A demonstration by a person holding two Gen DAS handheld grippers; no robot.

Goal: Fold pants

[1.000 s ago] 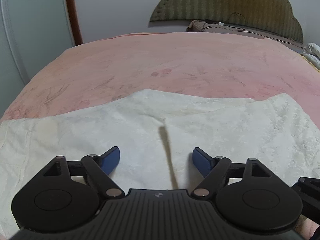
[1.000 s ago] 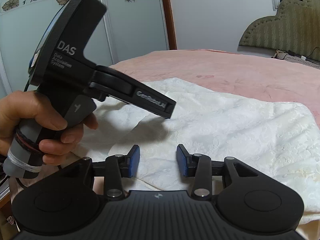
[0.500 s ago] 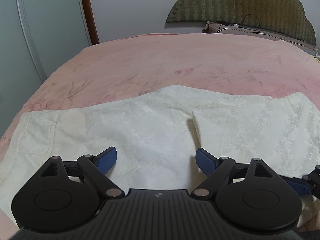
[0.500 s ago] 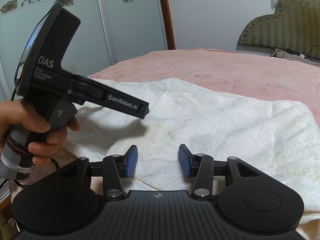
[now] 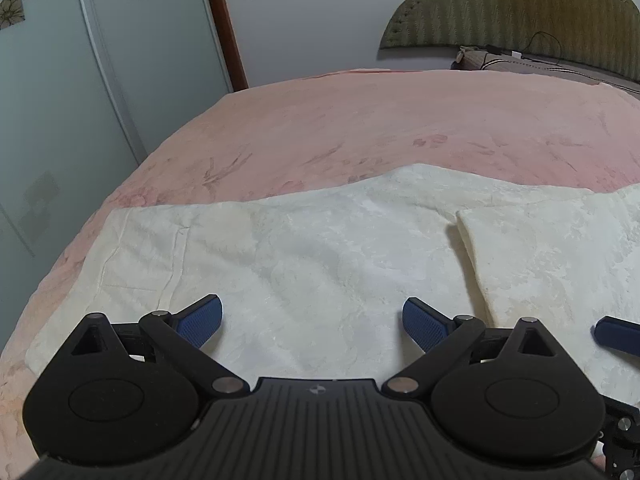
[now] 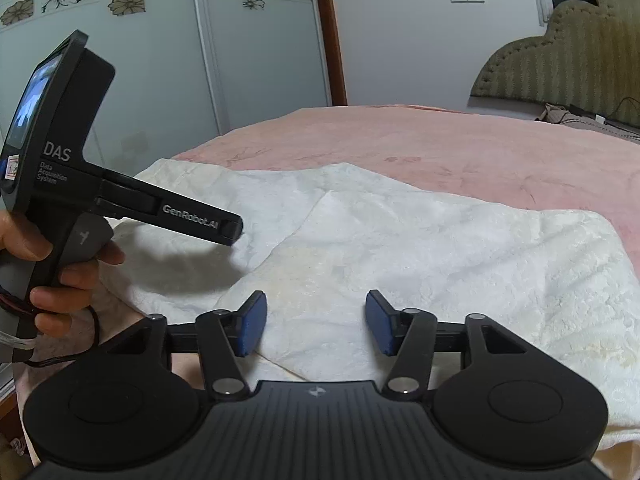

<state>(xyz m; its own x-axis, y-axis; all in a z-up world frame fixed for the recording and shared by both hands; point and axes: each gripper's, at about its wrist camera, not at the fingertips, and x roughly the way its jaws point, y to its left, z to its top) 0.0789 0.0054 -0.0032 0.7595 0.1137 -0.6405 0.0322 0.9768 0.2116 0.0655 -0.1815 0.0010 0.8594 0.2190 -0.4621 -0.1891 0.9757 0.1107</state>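
pants (image 5: 320, 264), cream-white and patterned, lie flat on the pink bedspread (image 5: 400, 128), spreading ahead of and beneath both sets of jaws. left gripper (image 5: 312, 320) hovers over the cloth, its jaws spread wide and opening, nothing pinched between them. right gripper (image 6: 316, 322) sits above the folded layer's near edge, its jaws apart and opening, blue pads (image 6: 252, 324) clear of the fabric.

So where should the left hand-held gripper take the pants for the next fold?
Probably the far-left end of the pants, at its near corner, coming in low from the left edge. That end lies flat in a single layer, while the right part is already doubled over.
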